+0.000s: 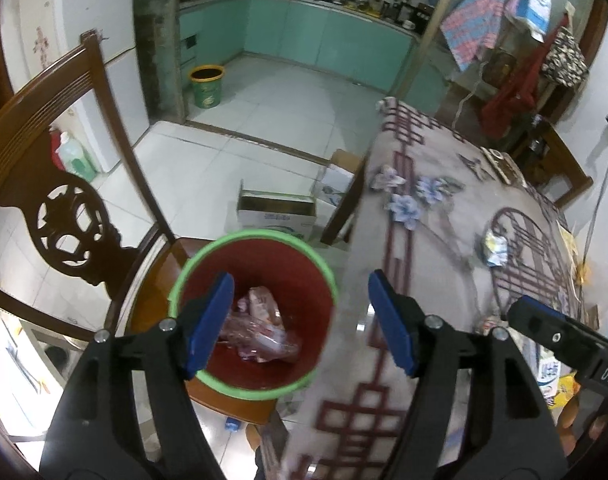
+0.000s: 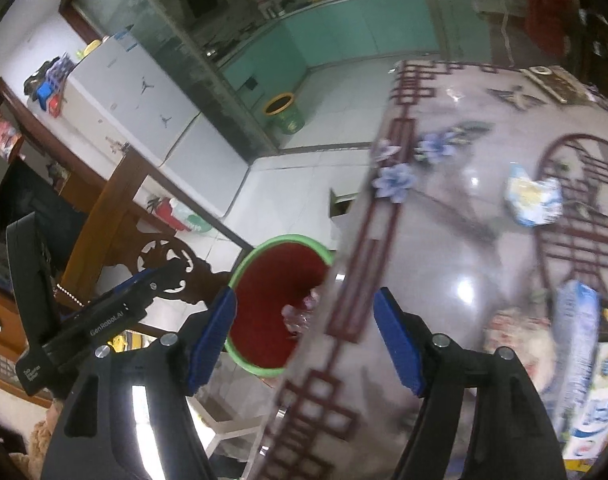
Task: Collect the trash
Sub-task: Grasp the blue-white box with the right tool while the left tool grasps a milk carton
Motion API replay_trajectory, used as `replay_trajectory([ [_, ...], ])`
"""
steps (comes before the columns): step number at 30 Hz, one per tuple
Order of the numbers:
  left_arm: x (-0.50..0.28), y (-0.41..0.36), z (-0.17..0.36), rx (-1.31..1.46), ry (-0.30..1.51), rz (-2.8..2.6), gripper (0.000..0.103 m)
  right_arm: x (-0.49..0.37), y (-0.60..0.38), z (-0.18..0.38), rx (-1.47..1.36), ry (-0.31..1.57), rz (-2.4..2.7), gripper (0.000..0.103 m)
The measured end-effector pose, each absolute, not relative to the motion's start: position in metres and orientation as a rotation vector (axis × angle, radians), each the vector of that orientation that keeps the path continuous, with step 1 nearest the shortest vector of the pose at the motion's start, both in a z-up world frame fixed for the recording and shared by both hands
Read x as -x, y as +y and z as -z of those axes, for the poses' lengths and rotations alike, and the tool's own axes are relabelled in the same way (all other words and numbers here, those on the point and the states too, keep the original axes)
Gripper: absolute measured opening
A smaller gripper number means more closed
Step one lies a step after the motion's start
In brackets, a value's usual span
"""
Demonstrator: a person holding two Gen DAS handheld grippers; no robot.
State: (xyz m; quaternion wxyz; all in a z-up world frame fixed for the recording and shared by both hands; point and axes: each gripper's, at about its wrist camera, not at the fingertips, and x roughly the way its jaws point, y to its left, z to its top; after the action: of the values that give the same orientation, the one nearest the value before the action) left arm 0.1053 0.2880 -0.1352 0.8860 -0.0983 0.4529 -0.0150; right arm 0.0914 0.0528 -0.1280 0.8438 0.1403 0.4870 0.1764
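Both the left gripper (image 1: pixel 299 320) and right gripper (image 2: pixel 306 340) stand apart and empty above the bin (image 1: pixel 324 264), wrappers (image 1: pixel 259 324) inside, leaving the table (image 1: pixel 444 216) scrap (image 1: pixel 494 246) uncollected.

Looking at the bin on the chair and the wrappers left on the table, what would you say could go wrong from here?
1. The red bin sits on the chair seat beside the table; a bump from the left gripper could tip it off.
2. The crumpled wrapper lies on a glossy tabletop, so it may slide away from the open right gripper.
3. The grippers work close together and could collide.
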Motion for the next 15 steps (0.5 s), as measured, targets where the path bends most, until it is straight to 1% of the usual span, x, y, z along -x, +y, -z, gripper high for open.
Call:
replay_trajectory([
  [5, -0.096, 0.235, 0.131, 0.191, 0.942, 0.079, 0.067, -0.088, -0.020, 0.114, -0.236, 1.008, -0.279, 0.069],
  [6, -0.094, 0.224, 0.131, 0.186, 0.946, 0.092, 0.067, -0.090, -0.037, 0.112, -0.225, 1.019, -0.259, 0.070],
  [7, -0.090, 0.208, 0.131, 0.174, 0.948, 0.106, 0.067, -0.092, -0.054, 0.111, -0.217, 1.041, -0.248, 0.079],
  [8, -0.088, 0.197, 0.132, 0.168, 0.948, 0.112, 0.067, -0.096, -0.074, 0.114, -0.213, 1.094, -0.246, 0.085],
  [10, -0.086, 0.176, 0.136, 0.183, 0.962, 0.123, 0.067, -0.101, -0.103, 0.127, -0.221, 1.189, -0.228, 0.085],
  [12, -0.086, 0.159, 0.143, 0.224, 0.986, 0.132, 0.067, -0.108, -0.129, 0.150, -0.257, 1.278, -0.188, 0.082],
  [13, -0.085, 0.147, 0.145, 0.239, 0.996, 0.138, 0.067, -0.110, -0.138, 0.163, -0.281, 1.318, -0.178, 0.073],
  [14, -0.084, 0.137, 0.147, 0.239, 1.000, 0.142, 0.067, -0.115, -0.145, 0.179, -0.303, 1.363, -0.167, 0.068],
  [15, -0.083, 0.128, 0.147, 0.232, 0.999, 0.144, 0.067, -0.119, -0.148, 0.193, -0.302, 1.401, -0.160, 0.066],
])
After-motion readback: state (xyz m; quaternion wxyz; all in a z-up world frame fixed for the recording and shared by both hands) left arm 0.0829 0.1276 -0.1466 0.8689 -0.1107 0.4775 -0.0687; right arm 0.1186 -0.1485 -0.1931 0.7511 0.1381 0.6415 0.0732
